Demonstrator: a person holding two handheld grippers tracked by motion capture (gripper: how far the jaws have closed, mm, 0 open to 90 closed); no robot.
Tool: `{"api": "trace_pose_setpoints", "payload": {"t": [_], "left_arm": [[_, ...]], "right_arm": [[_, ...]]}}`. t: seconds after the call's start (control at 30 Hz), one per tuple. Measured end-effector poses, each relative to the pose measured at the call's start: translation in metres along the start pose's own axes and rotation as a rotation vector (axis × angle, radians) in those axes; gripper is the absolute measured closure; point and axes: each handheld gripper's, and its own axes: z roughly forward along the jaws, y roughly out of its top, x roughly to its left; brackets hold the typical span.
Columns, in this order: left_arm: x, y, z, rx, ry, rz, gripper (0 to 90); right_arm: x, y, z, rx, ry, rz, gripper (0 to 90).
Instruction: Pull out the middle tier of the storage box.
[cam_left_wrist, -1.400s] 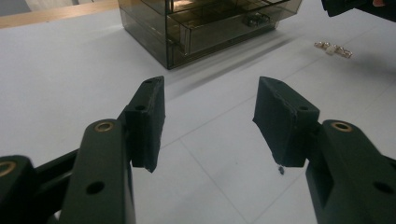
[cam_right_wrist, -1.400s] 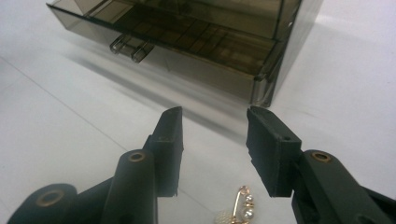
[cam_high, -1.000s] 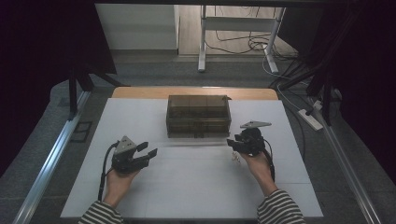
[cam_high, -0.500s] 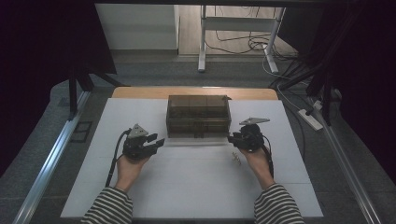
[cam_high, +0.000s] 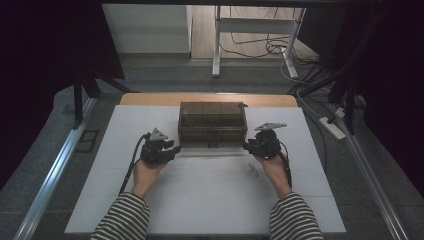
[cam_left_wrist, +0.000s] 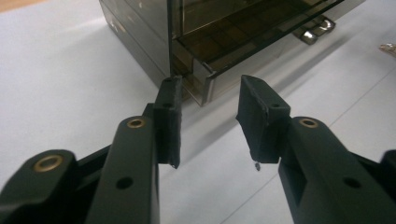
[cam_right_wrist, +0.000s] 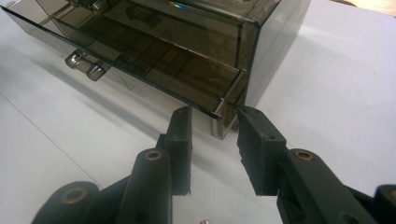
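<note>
Nearest the person's edge of the white bench, two striped sleeves led up to the hands, and a small pale object lay on the bench just beside the right hand; what it was could not be told. The left gripper stood released, jaws parted, holding nothing, aimed at the near left corner of the drawer box; the right gripper was likewise spread and empty at the near right corner. In the left gripper view its pads sat just short of the bottom drawer, which stood pulled partway out; the right gripper view showed the same drawer with its corner between the two jaws but apart from them. The box, smoked see-through plastic, stood at the middle of the bench toward the far edge. It looked light, stiff and slick, with thin walls likely to crack or slide if pinched hard, so the drawer's front corners or its two shiny knobs seemed the surest hold, pushed evenly from both sides. The open drawer was split into small compartments; they appeared empty, though the tint made that uncertain. The upper drawers looked shut. Beyond the bench's wooden far edge lay cables on the floor.
</note>
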Motion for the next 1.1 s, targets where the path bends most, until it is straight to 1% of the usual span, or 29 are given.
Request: {"api": "trace_pose_setpoints", "payload": {"t": [0.1,0.23,0.33,0.4,0.47,0.53,0.6,0.67,0.83,0.93,1.03,1.1], "left_arm": [[0.000,0.002,0.004,0.010,-0.004,-0.004,63.6],[-0.002,0.004,0.007,0.023,-0.004,0.009,65.8],[-0.002,0.004,0.010,0.024,-0.006,0.008,67.0],[-0.002,0.004,0.011,0.026,-0.010,0.002,68.2],[-0.002,0.004,0.013,0.030,-0.018,-0.001,69.6],[-0.002,0.004,0.014,0.033,-0.023,0.002,70.7],[-0.004,0.004,0.016,0.037,-0.019,0.006,71.6],[-0.003,0.004,0.017,0.038,-0.020,0.000,71.7],[-0.003,0.003,0.017,0.047,-0.016,-0.001,73.2],[-0.003,0.003,0.016,0.050,-0.030,-0.015,73.5],[-0.005,0.002,0.014,0.059,-0.033,-0.008,74.0],[-0.006,0.002,0.013,0.063,-0.035,-0.003,74.5]], "right_arm": [[0.000,0.000,0.002,0.003,0.002,-0.013,65.6],[0.001,0.000,0.004,0.002,0.013,-0.017,65.5],[0.003,0.000,0.007,0.000,0.024,-0.021,66.0],[0.005,0.000,0.008,0.006,0.012,-0.028,66.1],[0.004,-0.001,0.009,0.012,0.014,-0.021,67.2],[0.004,-0.001,0.009,0.016,0.016,-0.024,67.9],[0.004,-0.002,0.009,0.016,0.015,-0.026,68.3],[0.004,-0.002,0.008,0.018,0.017,-0.026,68.5],[0.006,-0.002,0.007,0.028,0.019,-0.034,69.5],[0.006,-0.003,0.007,0.030,0.019,-0.040,70.2],[0.006,-0.004,0.005,0.030,0.018,-0.033,70.7],[0.005,-0.005,0.004,0.032,0.015,-0.037,71.3]]}}
